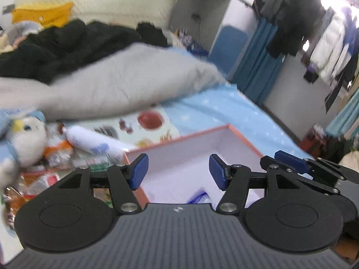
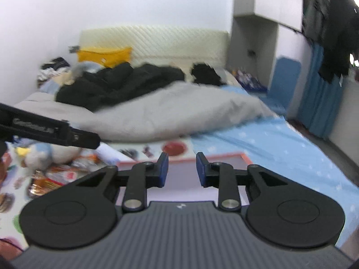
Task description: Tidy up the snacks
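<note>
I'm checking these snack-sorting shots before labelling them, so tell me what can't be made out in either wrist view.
- Contents of the pink-rimmed box: left wrist view, the gripper body covers the near part; only a corner of a blue packet shows.
- Same box in the right wrist view: inside hidden behind the right gripper.
- Snack pile: blurred, labels unreadable, cut off at the left edge.
- White tube-shaped pack: print blurred.
</note>
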A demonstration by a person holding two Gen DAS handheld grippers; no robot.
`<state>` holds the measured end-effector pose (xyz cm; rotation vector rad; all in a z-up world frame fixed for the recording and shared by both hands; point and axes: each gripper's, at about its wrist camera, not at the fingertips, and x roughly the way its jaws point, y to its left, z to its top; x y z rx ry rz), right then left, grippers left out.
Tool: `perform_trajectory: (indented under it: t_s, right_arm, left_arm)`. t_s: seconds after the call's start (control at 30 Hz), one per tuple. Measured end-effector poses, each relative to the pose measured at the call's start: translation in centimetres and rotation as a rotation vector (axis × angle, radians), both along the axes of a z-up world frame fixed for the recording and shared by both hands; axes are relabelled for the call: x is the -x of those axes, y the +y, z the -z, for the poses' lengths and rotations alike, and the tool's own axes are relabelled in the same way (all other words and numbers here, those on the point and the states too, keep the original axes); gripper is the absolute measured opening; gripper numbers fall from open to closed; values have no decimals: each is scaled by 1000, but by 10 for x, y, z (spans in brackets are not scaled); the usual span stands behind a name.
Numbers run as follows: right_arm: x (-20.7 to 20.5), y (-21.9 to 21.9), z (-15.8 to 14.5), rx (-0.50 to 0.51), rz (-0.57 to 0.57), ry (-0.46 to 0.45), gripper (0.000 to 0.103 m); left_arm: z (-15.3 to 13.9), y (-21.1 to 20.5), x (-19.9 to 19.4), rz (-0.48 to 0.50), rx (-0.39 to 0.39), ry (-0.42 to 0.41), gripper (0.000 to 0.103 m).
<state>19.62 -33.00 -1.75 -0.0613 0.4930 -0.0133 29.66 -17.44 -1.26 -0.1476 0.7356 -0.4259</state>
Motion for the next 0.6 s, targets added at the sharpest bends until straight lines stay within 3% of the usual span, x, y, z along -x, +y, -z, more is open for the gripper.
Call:
perform_trajectory:
  t_s: [0.33,0.5,0.6]
  right_arm:
    - [-25,-30,89,-80,26,211,30]
    - [-20,-33,100,-100,19,230,30]
    - [-20,-33,100,-102,18,221,30]
  left_arm:
    - [82,-36,-17,46,-105,147,66]
    - [98,-23,-15,17,-114,162,67]
    - [102,-2,-12,-27,-120,171,78]
